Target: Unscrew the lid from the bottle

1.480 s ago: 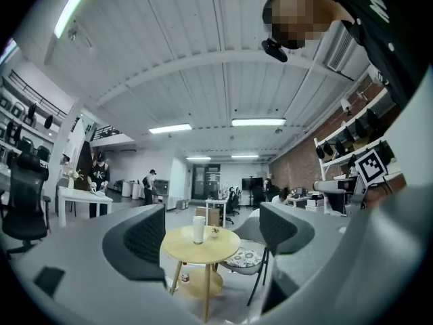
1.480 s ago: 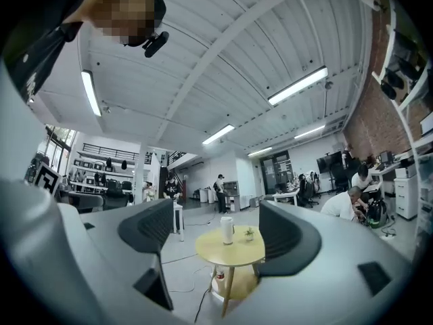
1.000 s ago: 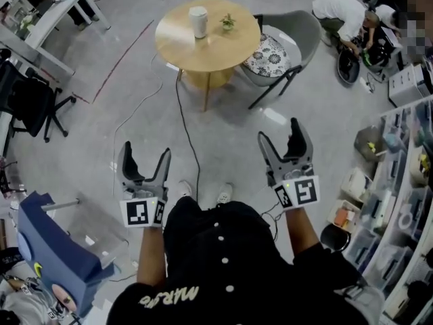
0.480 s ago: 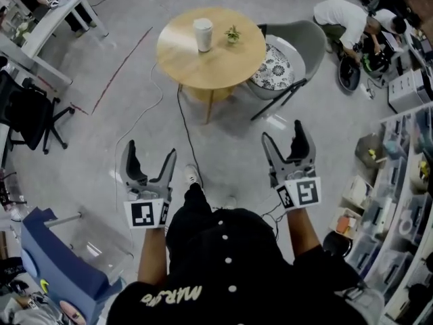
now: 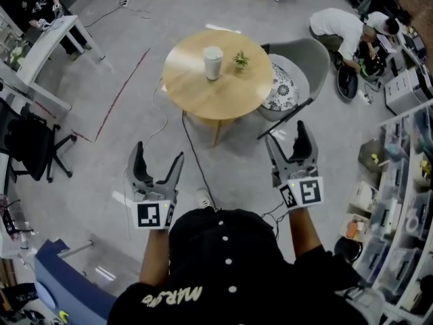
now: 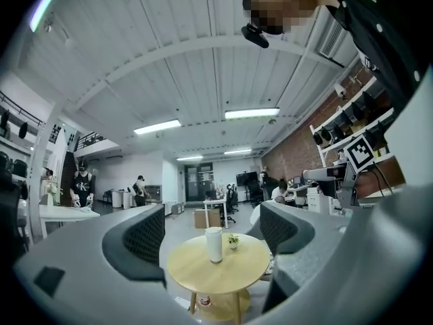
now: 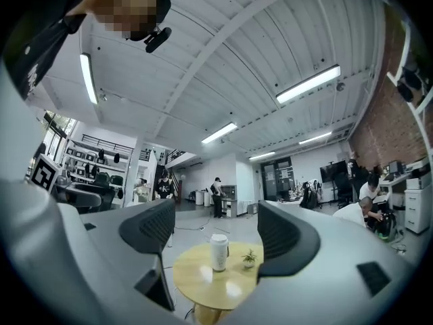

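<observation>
A white bottle (image 5: 213, 62) with its lid on stands upright on a round wooden table (image 5: 196, 87), ahead of me across bare floor. It also shows between the jaws in the left gripper view, bottle (image 6: 214, 244), and in the right gripper view, bottle (image 7: 218, 252). My left gripper (image 5: 157, 161) and right gripper (image 5: 286, 139) are both held out in front of my body, well short of the table. Both are open with nothing between their jaws.
A small potted plant (image 5: 240, 61) stands beside the bottle. A grey chair (image 5: 298, 56) with a patterned cushion is at the table's right. A black cable (image 5: 193, 154) runs over the floor. A person (image 5: 345, 26) crouches at far right, by the shelves (image 5: 399, 202); desks (image 5: 40, 46) at left.
The table and bottle have come nearer and lower in the head view as I walk toward them. Both grippers stay open and held out as before.
</observation>
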`<state>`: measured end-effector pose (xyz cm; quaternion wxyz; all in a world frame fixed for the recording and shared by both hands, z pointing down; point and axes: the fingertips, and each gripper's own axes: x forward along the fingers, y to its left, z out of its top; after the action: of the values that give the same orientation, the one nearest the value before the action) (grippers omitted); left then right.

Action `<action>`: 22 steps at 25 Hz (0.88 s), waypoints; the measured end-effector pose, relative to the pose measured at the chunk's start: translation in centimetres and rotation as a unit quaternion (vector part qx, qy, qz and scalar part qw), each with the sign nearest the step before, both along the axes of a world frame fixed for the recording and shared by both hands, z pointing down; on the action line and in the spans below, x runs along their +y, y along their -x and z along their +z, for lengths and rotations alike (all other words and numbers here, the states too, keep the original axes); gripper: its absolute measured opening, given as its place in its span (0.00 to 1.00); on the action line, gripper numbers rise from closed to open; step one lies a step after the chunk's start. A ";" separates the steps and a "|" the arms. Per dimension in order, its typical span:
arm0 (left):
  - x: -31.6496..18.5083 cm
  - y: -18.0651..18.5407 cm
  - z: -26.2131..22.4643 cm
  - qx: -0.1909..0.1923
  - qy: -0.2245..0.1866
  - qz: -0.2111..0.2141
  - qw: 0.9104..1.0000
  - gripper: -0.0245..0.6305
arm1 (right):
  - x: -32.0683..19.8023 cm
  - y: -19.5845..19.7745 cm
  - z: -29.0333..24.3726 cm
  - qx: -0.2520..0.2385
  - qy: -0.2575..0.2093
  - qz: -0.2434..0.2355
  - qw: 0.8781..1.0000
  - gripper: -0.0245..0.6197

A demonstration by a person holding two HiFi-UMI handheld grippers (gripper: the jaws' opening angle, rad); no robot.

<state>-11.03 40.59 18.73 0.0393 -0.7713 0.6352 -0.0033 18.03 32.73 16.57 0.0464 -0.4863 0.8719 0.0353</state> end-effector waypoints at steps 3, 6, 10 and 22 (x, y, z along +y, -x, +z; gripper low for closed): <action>-2.1 2.2 -0.1 0.002 -0.004 0.013 1.000 0.68 | -1.7 1.8 -0.3 0.000 -0.004 0.014 1.000 0.62; -3.9 3.7 0.5 -0.005 0.000 0.029 1.000 0.68 | -3.1 3.0 -0.2 0.003 -0.001 0.024 1.000 0.62; -6.8 4.4 2.0 0.005 0.022 0.043 0.999 0.68 | -5.1 4.2 0.4 0.012 0.009 0.028 0.999 0.62; -22.7 3.2 3.5 0.008 0.038 0.048 0.998 0.68 | -21.2 4.7 2.2 -0.002 0.022 0.012 1.000 0.61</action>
<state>-14.26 17.91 22.22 0.0051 -0.8021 0.5968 -0.0195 13.38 11.52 18.77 0.0372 -0.4976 0.8665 0.0153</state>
